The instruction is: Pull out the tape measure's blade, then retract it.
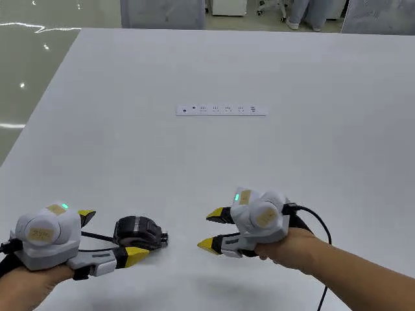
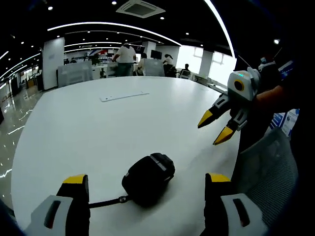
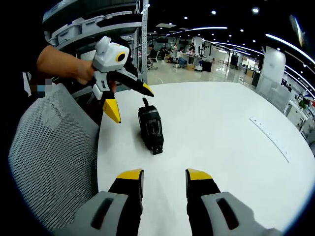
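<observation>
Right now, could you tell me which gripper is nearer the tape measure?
Left. The left gripper straddles the tape measure with open jaws; the right gripper is apart, facing it.

Head view looks down; both gripper views face inward, low, sharing the tape measure (image 2: 148, 178).

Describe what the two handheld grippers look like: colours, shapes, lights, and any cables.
The left gripper and the right gripper are built alike: rounded white bodies, black jaws ending in pointed yellow tips, and a small green light on top. A thin black cable runs from the back of the right one.
</observation>
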Available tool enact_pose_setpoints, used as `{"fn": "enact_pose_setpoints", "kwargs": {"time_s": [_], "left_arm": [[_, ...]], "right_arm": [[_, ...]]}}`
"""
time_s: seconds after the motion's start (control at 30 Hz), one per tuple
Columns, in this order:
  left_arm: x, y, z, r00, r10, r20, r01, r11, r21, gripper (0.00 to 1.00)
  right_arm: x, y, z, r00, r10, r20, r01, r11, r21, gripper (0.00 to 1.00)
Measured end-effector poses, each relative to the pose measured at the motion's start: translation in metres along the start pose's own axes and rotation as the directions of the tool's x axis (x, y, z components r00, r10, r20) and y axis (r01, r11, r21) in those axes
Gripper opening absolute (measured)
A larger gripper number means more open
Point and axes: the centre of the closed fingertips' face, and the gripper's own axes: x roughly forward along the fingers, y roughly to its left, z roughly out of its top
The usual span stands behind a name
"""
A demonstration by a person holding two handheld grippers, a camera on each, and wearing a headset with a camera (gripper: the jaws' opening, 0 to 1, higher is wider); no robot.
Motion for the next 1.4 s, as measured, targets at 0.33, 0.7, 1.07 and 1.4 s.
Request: {"fn": "enact_pose_setpoints", "kwargs": {"time_s": [0.33,0.7,1.07,1.4], "left_arm": [[-0.02,0.015,-0.014,0.9999,0.009,-0.007,-0.009,1.0,-0.018,1.0],[-0.029,0.024,-0.035,0.9994,0.018,-0.029,-0.016,0.999,0.049,1.0],[-0.042,0.031,-0.029,0.9995,0.026,0.018,-0.027,0.999,0.032,1.0],[-0.054,0.031,-0.042,0.9999,0.013,-0.004,-0.012,1.0,0.028,1.0]], "right_arm": [[-0.044,-0.006,-0.035,0.9965,-0.081,0.018,0.079,0.992,0.103,0.4],[-0.084,-0.017,-0.079,0.9867,-0.162,0.016,0.157,0.975,0.154,0.57],[-0.117,-0.037,-0.113,0.9743,-0.225,0.016,0.214,0.947,0.241,0.78],[-0.123,-0.037,-0.138,0.9728,-0.227,-0.049,0.232,0.954,0.19,0.89]]}}
